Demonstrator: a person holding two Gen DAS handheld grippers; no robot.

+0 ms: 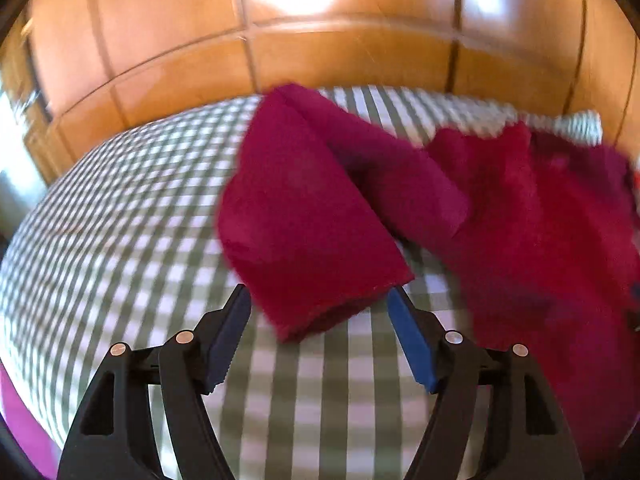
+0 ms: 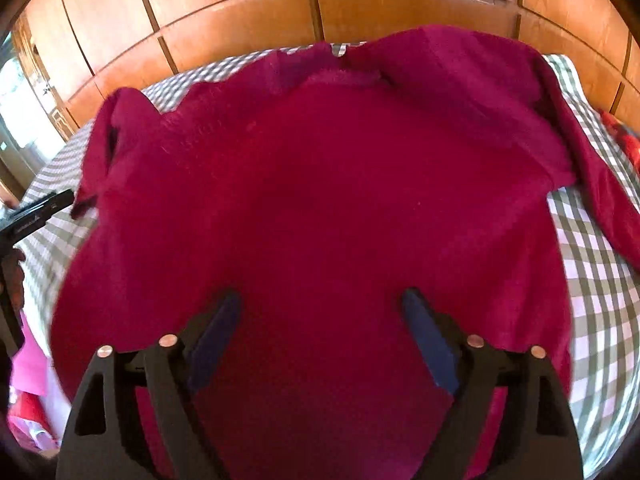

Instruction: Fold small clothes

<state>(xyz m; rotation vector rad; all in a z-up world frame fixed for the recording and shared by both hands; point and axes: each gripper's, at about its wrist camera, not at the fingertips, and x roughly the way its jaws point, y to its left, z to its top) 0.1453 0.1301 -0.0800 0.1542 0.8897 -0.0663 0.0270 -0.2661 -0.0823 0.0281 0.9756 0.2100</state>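
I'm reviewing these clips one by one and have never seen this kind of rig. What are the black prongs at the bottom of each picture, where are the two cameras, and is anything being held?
No robot here: a person holds a two-finger gripper in each hand, and each carries a fisheye camera looking along its fingers. One picture is from the left gripper, the other from the right gripper. Both are open and hold nothing. A dark red sweater lies spread on a checked bed. The left gripper faces its sleeve; the right hangs over its body. Wooden panels stand behind.
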